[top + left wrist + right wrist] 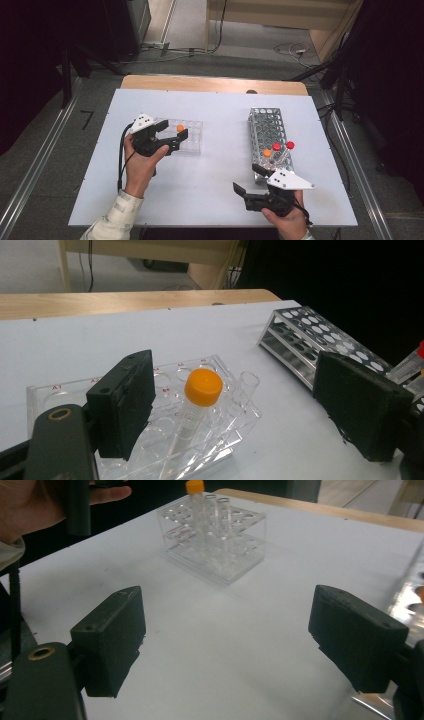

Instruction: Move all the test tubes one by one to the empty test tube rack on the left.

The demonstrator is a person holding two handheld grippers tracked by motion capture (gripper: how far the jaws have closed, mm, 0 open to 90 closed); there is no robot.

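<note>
White desk (210,195) carries everything; left gripper (235,410) fingers stand apart around the orange-capped tube (202,390), seated in the clear rack (45,390). Withdraw straight back. Right gripper (227,645) fingers apart, empty.

An orange cap (203,387) tops the clear tube standing in the transparent plastic rack (220,427), whose labels are printed in red. The metal rack (270,132) is silvery, dotted with round holes, and holds 2 red caps (283,146) and 1 orange one (267,153). The tabletop (220,145) is white with a light wood edge. Both grippers' fingers (112,640) are black.
</note>
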